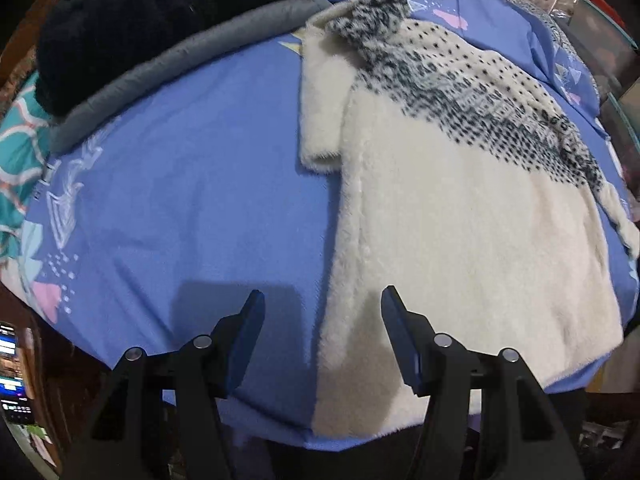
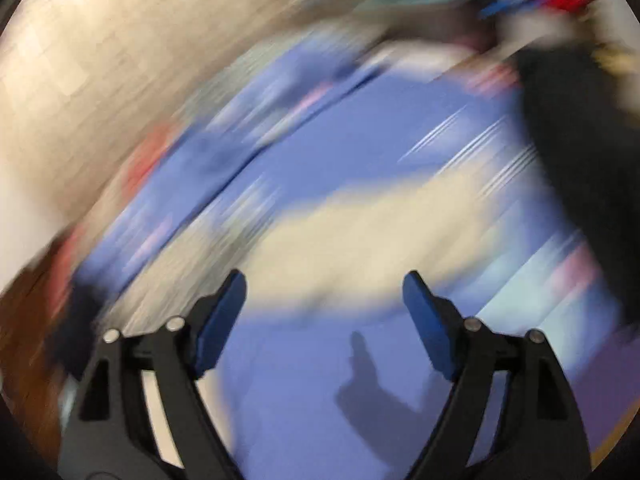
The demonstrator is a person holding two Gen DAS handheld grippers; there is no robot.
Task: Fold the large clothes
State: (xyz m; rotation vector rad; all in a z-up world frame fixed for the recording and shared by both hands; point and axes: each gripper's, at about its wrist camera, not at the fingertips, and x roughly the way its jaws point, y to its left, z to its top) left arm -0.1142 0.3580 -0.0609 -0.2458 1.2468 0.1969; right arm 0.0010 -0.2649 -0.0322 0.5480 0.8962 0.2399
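Note:
A large cream fluffy sweater [image 1: 460, 220] with a black-speckled yoke and collar lies spread flat on the blue patterned bedsheet [image 1: 192, 184] in the left wrist view. One short sleeve [image 1: 320, 108] lies beside its left edge. My left gripper [image 1: 322, 300] hovers open over the sweater's near left hem edge, nothing between its fingers. The right wrist view is heavily blurred: my right gripper [image 2: 324, 284] stands open above the blue sheet, with a cream blur of the sweater [image 2: 360, 240] just beyond its fingertips.
A black fuzzy garment [image 1: 120, 28] on a grey padded item [image 1: 192, 56] lies at the sheet's far left. A teal patterned cloth [image 1: 20, 136] sits at the left edge. A phone screen [image 1: 12, 372] glows at lower left. Boxes [image 1: 608, 40] stand at far right.

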